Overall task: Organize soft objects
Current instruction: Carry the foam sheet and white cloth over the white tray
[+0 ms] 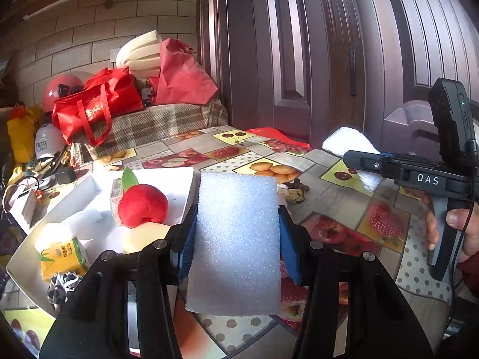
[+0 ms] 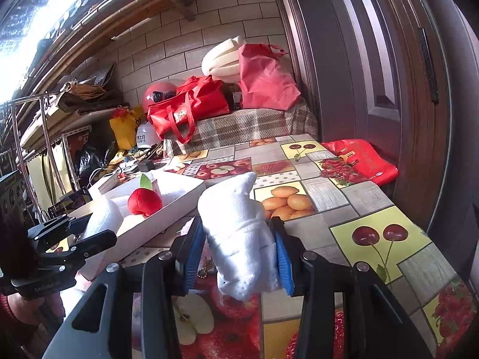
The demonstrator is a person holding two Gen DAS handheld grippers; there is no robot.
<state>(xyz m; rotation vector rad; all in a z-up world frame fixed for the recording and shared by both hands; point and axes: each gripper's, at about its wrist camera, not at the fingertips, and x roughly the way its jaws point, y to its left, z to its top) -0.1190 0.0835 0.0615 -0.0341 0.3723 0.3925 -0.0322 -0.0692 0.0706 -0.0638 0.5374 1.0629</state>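
The left hand-held gripper [image 1: 236, 233] is clamping one white foam block [image 1: 236, 239] and the right hand-held gripper [image 2: 239, 245] one rolled white towel [image 2: 239, 233] above the worktop [image 2: 353, 197], beyond them one white tray [image 1: 185, 185] cradling one red plush apple [image 1: 142, 205].

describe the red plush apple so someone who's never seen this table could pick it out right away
On the fruit-print table a shallow white tray sits at the left. The red plush apple lies in that tray, beside a yellow tissue pack. It is the tray's only round red thing, with a green leaf on top.
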